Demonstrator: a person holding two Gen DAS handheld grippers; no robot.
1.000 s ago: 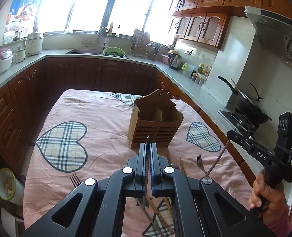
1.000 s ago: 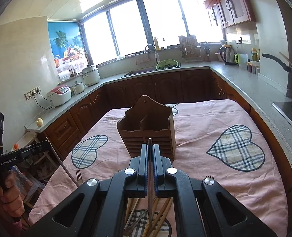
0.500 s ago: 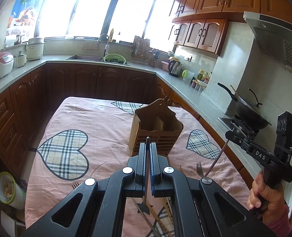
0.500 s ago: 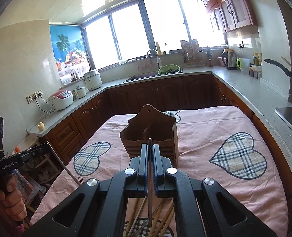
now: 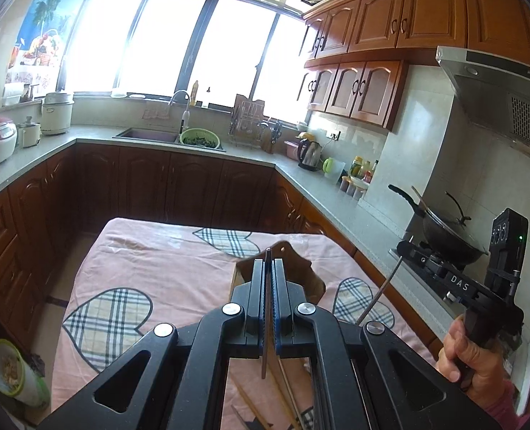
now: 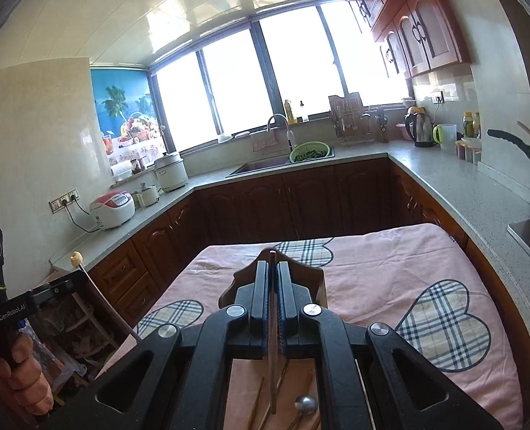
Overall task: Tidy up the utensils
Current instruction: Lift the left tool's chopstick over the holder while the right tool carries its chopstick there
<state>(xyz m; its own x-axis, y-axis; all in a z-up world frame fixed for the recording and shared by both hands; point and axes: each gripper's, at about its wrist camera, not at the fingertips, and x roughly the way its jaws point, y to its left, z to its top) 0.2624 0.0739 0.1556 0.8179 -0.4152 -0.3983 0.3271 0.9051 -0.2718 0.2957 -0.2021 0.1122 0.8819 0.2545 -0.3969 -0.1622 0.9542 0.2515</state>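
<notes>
I hold a thin metal utensil handle [image 5: 267, 308] clamped in the left gripper [image 5: 268, 283], jaws shut, and a chopstick [image 6: 273, 340] likewise pinched in the right gripper [image 6: 273, 286]. The wooden holder [image 6: 311, 279] stands just beyond. I should lift both clear, tip them upright, then lower them into separate slots.

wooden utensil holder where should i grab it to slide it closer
Probably the wooden utensil holder by its thin peaked back board, pinched from above: it stands upright and rises over the box, which looks too broad for the jaws.
</notes>
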